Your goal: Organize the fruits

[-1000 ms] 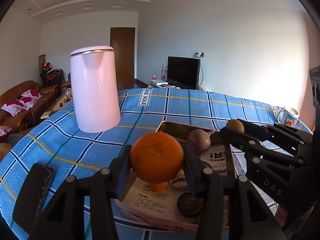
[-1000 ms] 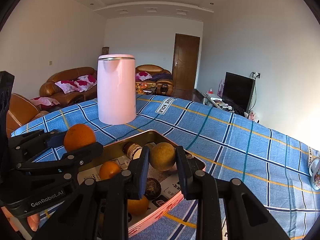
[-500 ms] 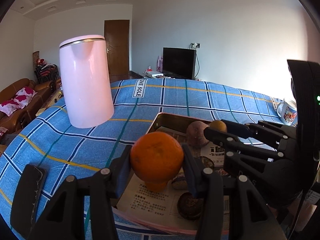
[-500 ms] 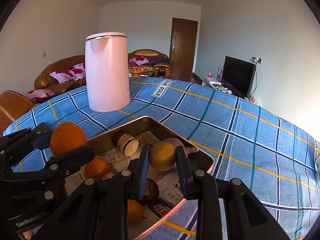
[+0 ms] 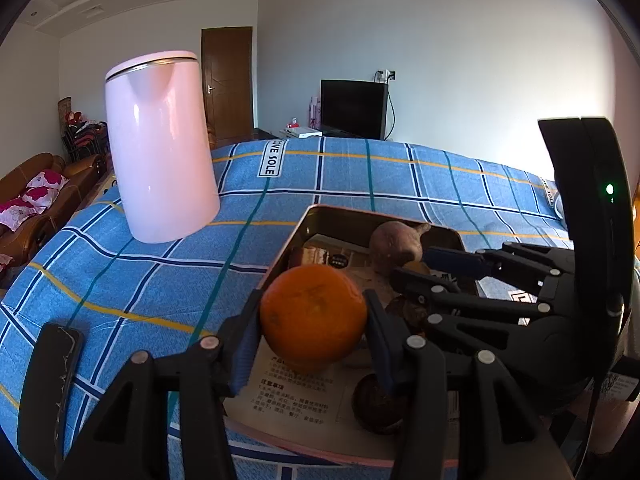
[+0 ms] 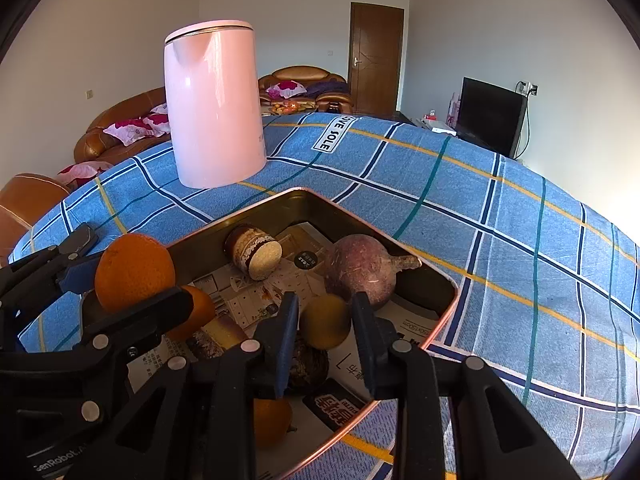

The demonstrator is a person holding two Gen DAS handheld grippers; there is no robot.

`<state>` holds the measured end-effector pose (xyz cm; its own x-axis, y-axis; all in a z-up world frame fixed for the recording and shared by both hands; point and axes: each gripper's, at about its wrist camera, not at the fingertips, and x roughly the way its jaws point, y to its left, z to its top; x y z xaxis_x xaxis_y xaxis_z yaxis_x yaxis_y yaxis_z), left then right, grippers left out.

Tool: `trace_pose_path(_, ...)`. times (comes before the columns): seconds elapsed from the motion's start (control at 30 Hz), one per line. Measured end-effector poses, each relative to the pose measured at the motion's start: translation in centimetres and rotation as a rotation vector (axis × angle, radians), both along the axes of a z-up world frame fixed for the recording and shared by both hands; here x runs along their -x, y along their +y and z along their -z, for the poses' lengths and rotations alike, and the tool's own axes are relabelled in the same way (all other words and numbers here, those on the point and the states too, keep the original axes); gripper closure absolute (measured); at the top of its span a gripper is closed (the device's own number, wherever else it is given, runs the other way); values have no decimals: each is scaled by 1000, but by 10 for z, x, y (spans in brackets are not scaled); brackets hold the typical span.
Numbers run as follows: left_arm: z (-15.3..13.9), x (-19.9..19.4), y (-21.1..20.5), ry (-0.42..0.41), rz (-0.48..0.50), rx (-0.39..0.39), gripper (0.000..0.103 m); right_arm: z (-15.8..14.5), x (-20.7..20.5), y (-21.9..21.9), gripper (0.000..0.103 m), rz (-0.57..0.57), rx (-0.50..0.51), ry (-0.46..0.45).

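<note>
- Left gripper [image 5: 314,322]: jaws clamped on big orange [image 5: 314,316]; held above near-left edge of tin tray [image 5: 320,216], not touching the liner paper.
- Right gripper [image 6: 325,324]: jaws clamped on small yellow-brown fruit [image 6: 325,322]; low inside tray, over a dark round item [image 6: 308,364]. Whether fruit touches it: can't tell.
- Tray, right-wrist view: rim copper-coloured, paper-lined. Holds purple-brown fruit w/ stem [image 6: 360,272] at far-right corner, small jar w/ cork [image 6: 252,252] lying on side toward back, two small oranges — one [image 6: 196,312] under left gripper, one [image 6: 272,420] at near edge.
- Table: blue plaid cloth [image 6: 480,208]. Pink kettle [image 6: 214,104] upright beyond tray, well apart. Dark phone [image 5: 50,364] lying near left edge of cloth.
- Step, by my read: both fruits carried, at placing stage; tray = drop spot.
- Next move needs: right gripper to find bare liner betw. stemmed fruit and dark item, lower, then part jaws. Left to come down over free paper near tray's left side, clear of small orange beneath.
- Risk: round fruit may roll once let go; crowded tray, two grippers close together.
</note>
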<state>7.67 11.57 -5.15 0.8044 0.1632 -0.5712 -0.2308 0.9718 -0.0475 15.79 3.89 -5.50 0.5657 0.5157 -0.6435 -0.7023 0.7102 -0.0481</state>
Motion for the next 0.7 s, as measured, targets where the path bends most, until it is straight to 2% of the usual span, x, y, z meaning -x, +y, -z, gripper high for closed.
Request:
trace_pose_path(0.03, -1, 2, 0, -6, 3, 1, 51, -1, 0, -1, 56, 3, -4, 2)
trace_pose_path(0.1, -3, 6, 0, -16, 4, -8, 46, -2, 0, -6, 47, 1, -30, 13)
trace_pose_path(0.2, -10, 13, -3, -40, 4, -13, 34, -5, 4, -12, 44, 6, -50, 8)
trace_pose_path(0.37, -17, 27, -6, -75, 11, -18, 21, -12, 11, -28, 37, 36, -84, -9)
trace_pose_path(0.43, -20, 33, -7, -94, 3, -20, 10, -16, 15, -38, 35, 51, -112, -6)
trace_pose_path(0.7, -28, 53, -13, -141, 0, -30, 8, -30, 38, -82, 30, 109, -201, -35)
